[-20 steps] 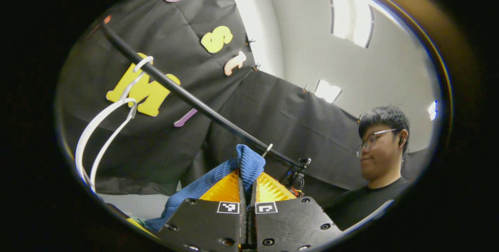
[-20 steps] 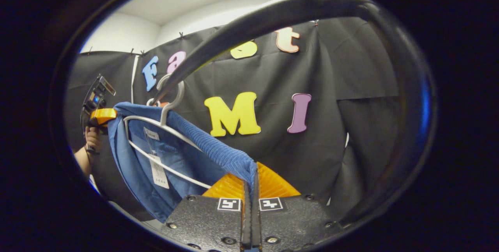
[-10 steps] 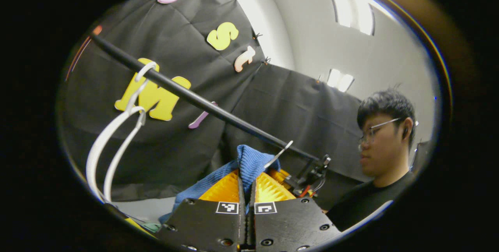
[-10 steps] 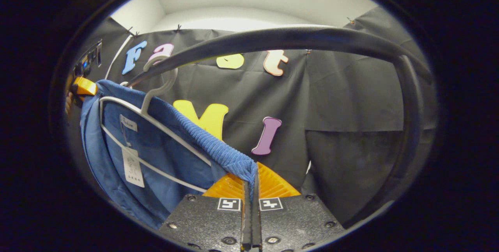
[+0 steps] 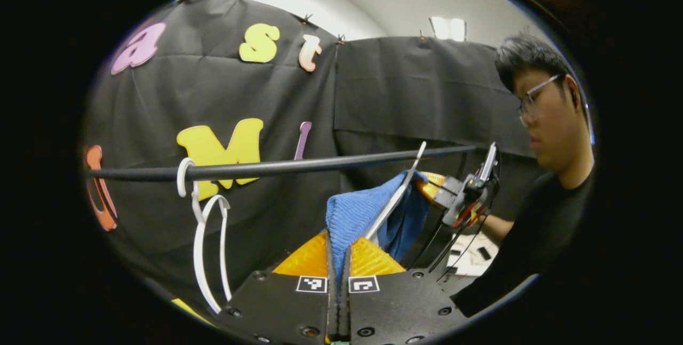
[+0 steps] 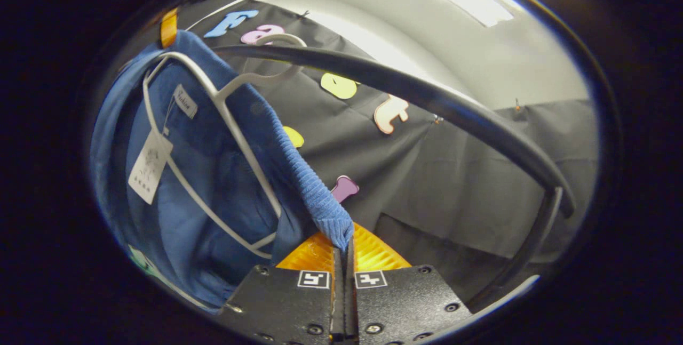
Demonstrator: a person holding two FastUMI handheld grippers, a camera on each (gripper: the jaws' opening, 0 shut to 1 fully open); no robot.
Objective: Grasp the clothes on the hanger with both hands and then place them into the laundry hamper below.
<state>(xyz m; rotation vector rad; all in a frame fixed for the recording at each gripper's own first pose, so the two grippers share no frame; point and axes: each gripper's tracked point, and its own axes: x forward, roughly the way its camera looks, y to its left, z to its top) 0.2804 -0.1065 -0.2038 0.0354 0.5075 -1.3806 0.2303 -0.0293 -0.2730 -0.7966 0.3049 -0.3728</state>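
Left gripper (image 5: 339, 251): fingers closed tight on a fold of the blue garment (image 5: 352, 216); ribbed knit edge rises straight out from between them.

Right gripper (image 6: 344, 249): fingers likewise pressed together on the garment's ribbed edge (image 6: 315, 195), cloth pinched at the tips. Both ends of the garment held.

Garment on its white hanger (image 6: 224, 105), in the right gripper view. Hanger hook curls over the black rail (image 6: 427, 99). Blue cloth drapes from the hanger shoulders down the left of that view; a white paper tag (image 6: 149, 159) hangs inside the neck, and a small sewn label sits just above it.

Left gripper view: rail (image 5: 299, 165) runs roughly level across the scene. A thin white hanger arm (image 5: 397, 195) slants up through the blue cloth toward the rail; whether it touches the rail there is hard to tell. The right gripper (image 5: 432, 185) is seen farther off at the garment's other end, held by the person (image 5: 539, 201) in a dark shirt, with wires trailing below it.

A second, bare white hanger (image 5: 205, 238) hangs from the rail to the left, well apart from the garment.

Black cloth wall behind; pale ceiling with light panels above.
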